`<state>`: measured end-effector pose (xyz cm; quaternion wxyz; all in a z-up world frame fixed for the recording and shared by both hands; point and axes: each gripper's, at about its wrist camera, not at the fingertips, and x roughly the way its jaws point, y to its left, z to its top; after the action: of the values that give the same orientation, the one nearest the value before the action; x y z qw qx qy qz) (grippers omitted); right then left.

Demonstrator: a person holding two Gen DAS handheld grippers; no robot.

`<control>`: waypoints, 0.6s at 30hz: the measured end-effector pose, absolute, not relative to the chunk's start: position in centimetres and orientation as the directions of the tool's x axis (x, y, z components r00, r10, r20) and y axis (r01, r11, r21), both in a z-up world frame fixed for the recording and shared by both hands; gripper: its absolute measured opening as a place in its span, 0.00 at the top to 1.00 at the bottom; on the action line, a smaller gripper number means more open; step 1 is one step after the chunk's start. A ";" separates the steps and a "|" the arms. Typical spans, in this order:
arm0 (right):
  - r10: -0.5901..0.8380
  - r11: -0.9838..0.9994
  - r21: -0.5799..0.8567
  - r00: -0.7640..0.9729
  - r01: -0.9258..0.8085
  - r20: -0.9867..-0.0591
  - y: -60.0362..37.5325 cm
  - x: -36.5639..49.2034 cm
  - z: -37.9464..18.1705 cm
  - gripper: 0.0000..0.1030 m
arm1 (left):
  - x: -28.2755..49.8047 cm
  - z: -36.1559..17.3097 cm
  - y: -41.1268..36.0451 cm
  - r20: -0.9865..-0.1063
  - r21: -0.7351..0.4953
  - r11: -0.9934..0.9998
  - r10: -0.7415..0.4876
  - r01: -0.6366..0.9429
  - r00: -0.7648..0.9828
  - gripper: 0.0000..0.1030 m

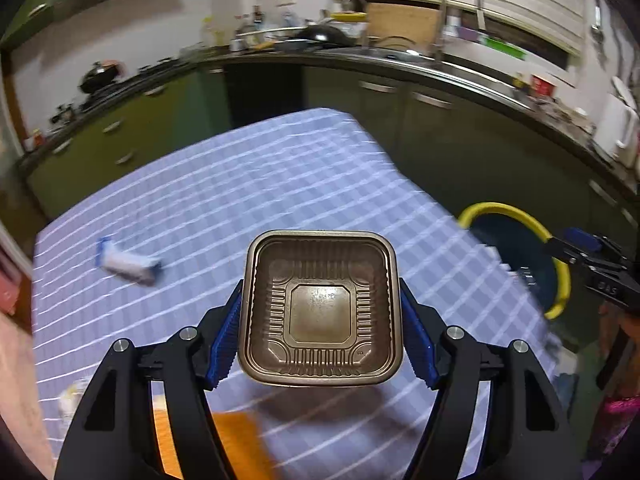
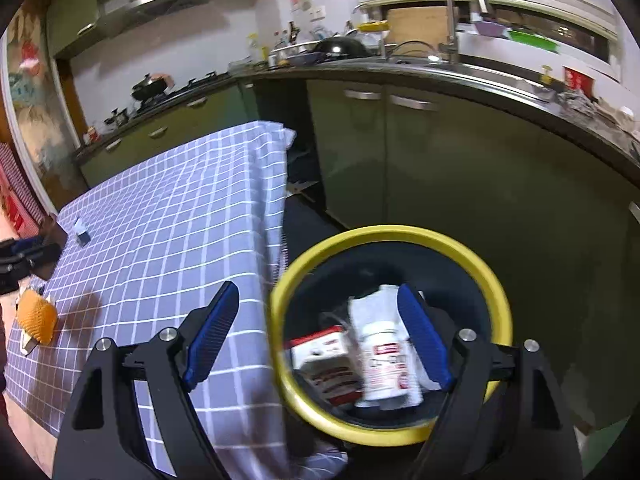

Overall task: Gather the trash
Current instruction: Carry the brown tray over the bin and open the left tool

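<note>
In the left wrist view, the left hand-held gripper (image 1: 320, 328) is clamped on a brown square plastic tray (image 1: 320, 308), its blue pads pressing the tray's two sides, and the tray hangs above the table (image 1: 240, 184) covered in a lilac checked cloth. A blue-and-white wrapper (image 1: 128, 262), blurred, lies on the cloth to the left, an orange item (image 1: 240, 440) shows under the gripper near the bottom edge, and a small pale object (image 1: 70, 398) sits at the lower left. Beyond the table's right edge stands a dark bin with a yellow rim (image 1: 516, 216), with the right hand-held gripper (image 1: 592, 260) just beside that rim. In the right wrist view, the right hand-held gripper (image 2: 320, 332) stands wide with nothing between its fingers, hovering over the bin's yellow rim (image 2: 384, 236). Inside the bin lie a white bottle with a red label (image 2: 384, 352) and a red-and-white box (image 2: 324, 356). On the table (image 2: 180, 200) to the left lies an orange foam net (image 2: 38, 316), and a small blue-grey piece (image 2: 81, 232) lies farther back.
</note>
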<state>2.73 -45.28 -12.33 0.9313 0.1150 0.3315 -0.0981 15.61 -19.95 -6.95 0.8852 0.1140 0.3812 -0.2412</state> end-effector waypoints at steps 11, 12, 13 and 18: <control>-0.207 0.902 0.182 0.761 0.392 -0.615 -52.0 -1.5 -12.8 0.25 | 14.2 -9.7 -32.7 -0.769 -0.006 0.746 -0.428 0.666 0.474 0.33; -0.220 0.895 0.181 0.759 0.406 -0.613 -52.7 -2.0 -12.9 0.25 | 14.3 -9.9 -34.2 -0.772 -0.004 0.733 -0.435 0.680 0.464 0.33; -0.227 0.892 0.182 0.758 0.414 -0.611 -53.1 -2.3 -12.9 0.25 | 14.2 -10.1 -35.4 -0.774 -0.003 0.723 -0.439 0.691 0.456 0.33; -0.270 0.869 0.184 0.751 0.459 -0.602 -55.0 -3.9 -13.0 0.25 | 14.2 -11.3 -40.7 -0.786 -0.021 0.678 -0.465 0.735 0.407 0.33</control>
<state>-3.92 -54.99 -13.01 0.9216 0.1623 0.2919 -0.1976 14.23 -40.70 -11.25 0.8219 0.1670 0.4043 -0.3649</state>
